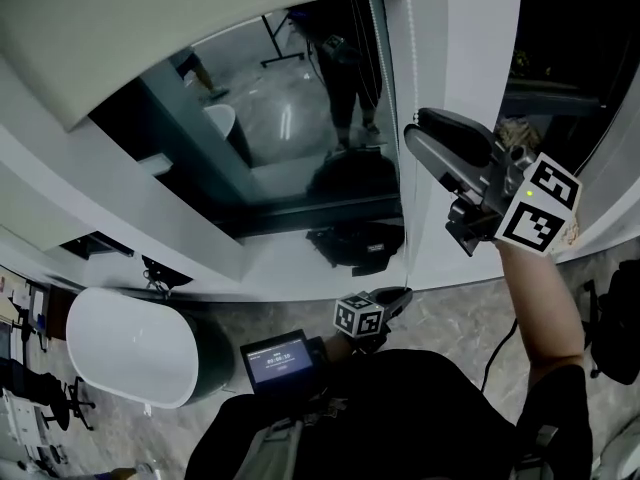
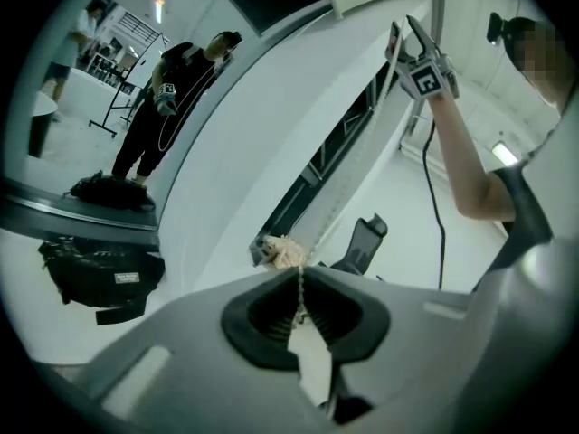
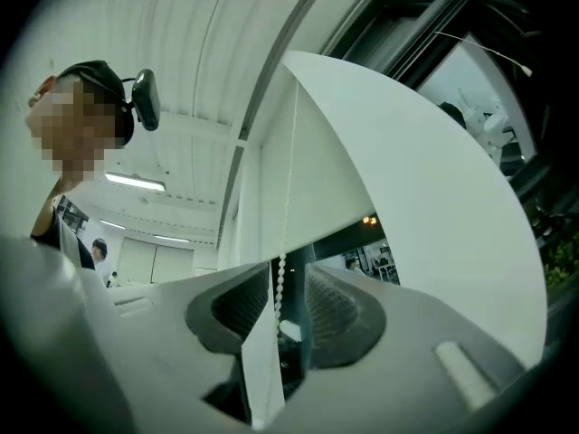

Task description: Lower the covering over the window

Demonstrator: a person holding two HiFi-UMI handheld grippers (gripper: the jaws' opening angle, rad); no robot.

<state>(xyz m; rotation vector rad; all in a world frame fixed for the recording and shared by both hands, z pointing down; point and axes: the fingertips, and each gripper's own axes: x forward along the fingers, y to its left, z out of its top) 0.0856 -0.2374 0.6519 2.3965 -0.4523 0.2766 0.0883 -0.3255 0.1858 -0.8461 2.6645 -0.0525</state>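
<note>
Mid-haul on the bead chain [image 1: 406, 88], at 3 o'clock of the window [image 1: 290, 138]. Pinching it low with the left gripper [image 2: 301, 283]; straddling it high with the right gripper [image 3: 285, 283], jaws wide, seemingly not pressing. Blind [image 1: 150, 28] at 11 o'clock, partly down. Next: close right, release left, pull.

Left gripper [image 1: 397, 295] low by torso, jaws clamped on bead chain [image 2: 299, 287]; right gripper [image 1: 416, 130] raised on extended arm, jaws apart around chain.

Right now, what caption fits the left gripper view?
Left gripper shut on the chain; right gripper open higher up along it.
</note>
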